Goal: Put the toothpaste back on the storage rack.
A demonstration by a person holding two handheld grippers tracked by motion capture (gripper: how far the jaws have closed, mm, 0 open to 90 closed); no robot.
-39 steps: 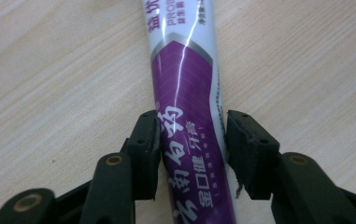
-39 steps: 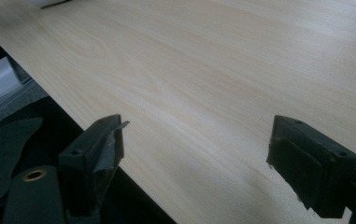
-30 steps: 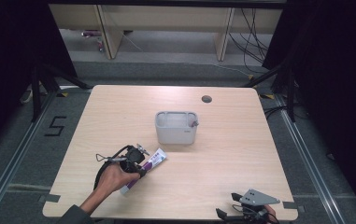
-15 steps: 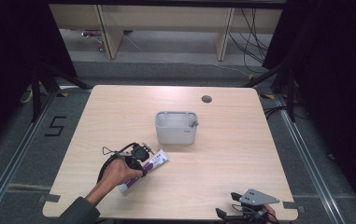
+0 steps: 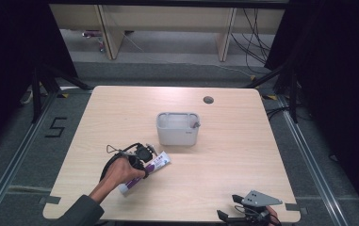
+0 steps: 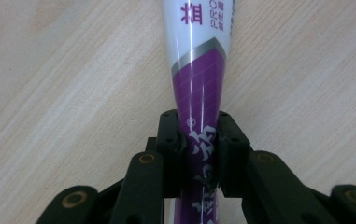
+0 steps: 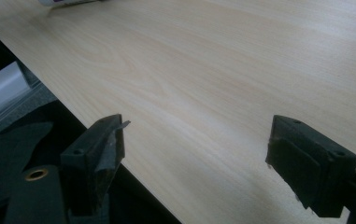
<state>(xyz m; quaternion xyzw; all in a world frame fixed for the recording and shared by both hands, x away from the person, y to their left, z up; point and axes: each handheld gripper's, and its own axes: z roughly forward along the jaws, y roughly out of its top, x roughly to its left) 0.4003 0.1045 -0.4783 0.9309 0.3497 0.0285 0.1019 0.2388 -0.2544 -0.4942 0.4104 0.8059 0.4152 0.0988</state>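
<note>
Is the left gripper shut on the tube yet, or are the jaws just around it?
Shut on it. In the left gripper view both jaw pads of the left gripper press the purple-and-white tube, no gap either side.

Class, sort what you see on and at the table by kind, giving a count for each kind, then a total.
Tubes (white and purple): 1, the toothpaste tube, clamped in the left gripper.
Containers (grey): 1, the bin.
Grippers: 2, the left gripper and the right gripper, which is open at the table's near edge.
Total: 4
</note>
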